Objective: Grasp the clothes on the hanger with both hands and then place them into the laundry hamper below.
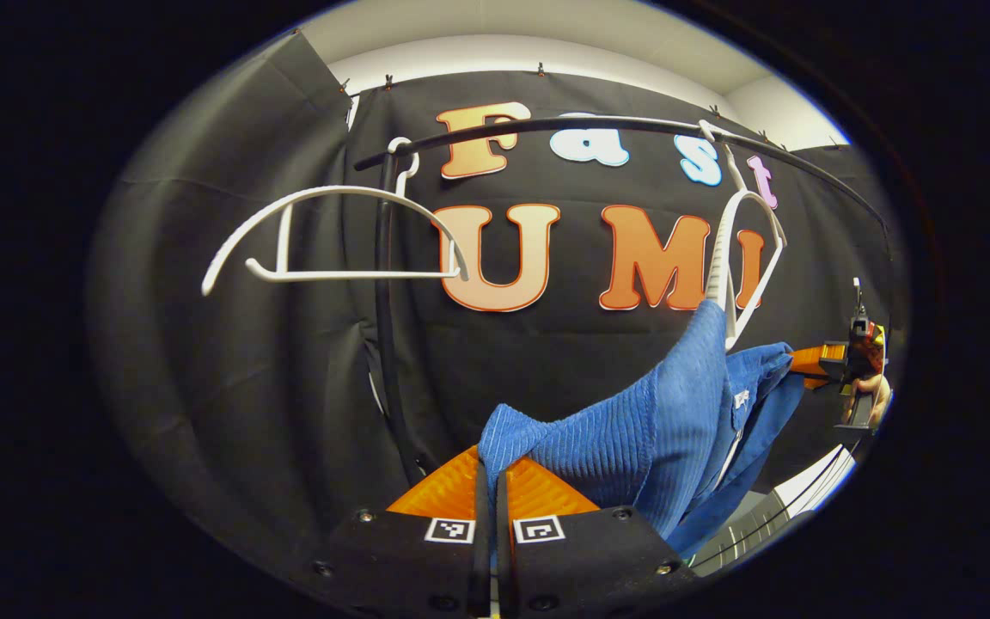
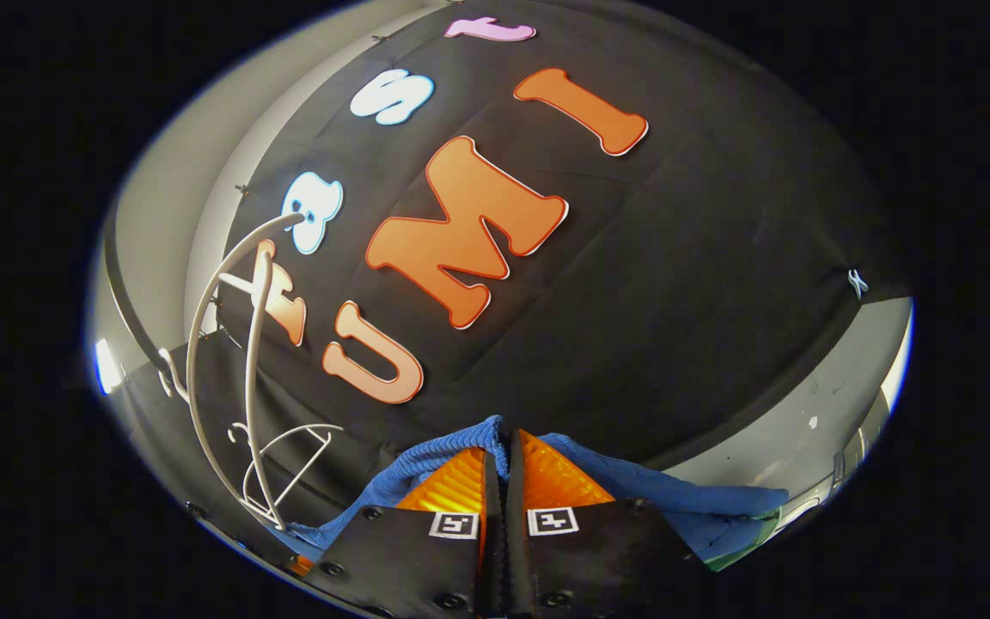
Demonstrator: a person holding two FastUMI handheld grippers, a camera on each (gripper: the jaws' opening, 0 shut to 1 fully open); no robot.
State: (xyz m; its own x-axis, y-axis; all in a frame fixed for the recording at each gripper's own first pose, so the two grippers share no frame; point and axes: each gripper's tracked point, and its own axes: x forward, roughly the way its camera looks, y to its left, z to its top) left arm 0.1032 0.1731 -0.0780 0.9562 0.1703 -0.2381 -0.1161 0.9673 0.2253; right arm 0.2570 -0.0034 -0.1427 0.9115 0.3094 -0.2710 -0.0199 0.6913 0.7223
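we found the left gripper (image 1: 491,481) clamped on a fold of the blue garment (image 1: 632,430), which draped off the right white hanger (image 1: 740,249) on the black rail (image 1: 598,127). the right gripper (image 2: 502,464) was likewise pinched shut on the garment's edge.

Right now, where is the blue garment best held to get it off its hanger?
By its two upper edges, as both tongs do: each pinches a fold from below. The garment drapes on the white hanger, so lifting it slides it free.
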